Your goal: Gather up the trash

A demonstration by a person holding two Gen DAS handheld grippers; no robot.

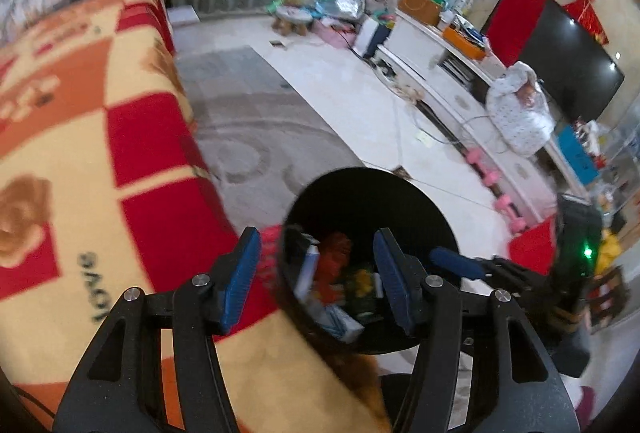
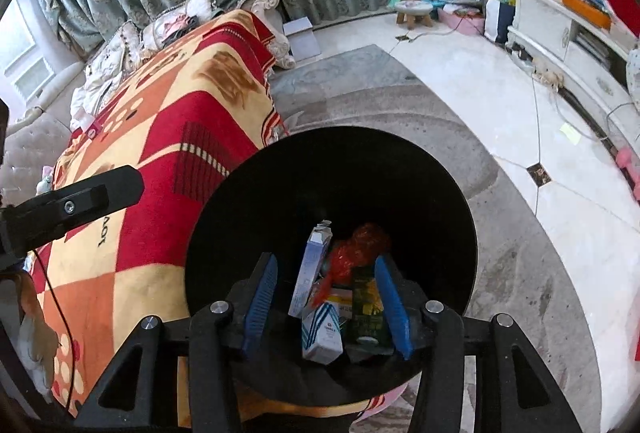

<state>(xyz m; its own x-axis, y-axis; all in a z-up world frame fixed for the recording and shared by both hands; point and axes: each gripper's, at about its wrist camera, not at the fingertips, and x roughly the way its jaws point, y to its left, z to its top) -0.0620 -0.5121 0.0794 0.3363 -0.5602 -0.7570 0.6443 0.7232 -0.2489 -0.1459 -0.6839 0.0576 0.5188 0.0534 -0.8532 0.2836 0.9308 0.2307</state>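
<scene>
Right wrist view is showing you both tongs poised over the black trash bin (image 2: 332,173), which is standing on the rug beside the blanket-covered sofa (image 2: 160,137). Your right tongs (image 2: 328,307) are standing partly open and holding nothing, the pads apart above the rubbish. Inside the bin are lying a tall white carton (image 2: 310,273), a red crumpled wrapper (image 2: 360,249), a dark green box (image 2: 366,307) and a small blue-striped box (image 2: 322,333). Your left tongs (image 1: 316,275) are likewise gaping empty at the bin's rim. By my reading, this load is already dropped; whether more trash is waiting elsewhere, these views are not telling.
</scene>
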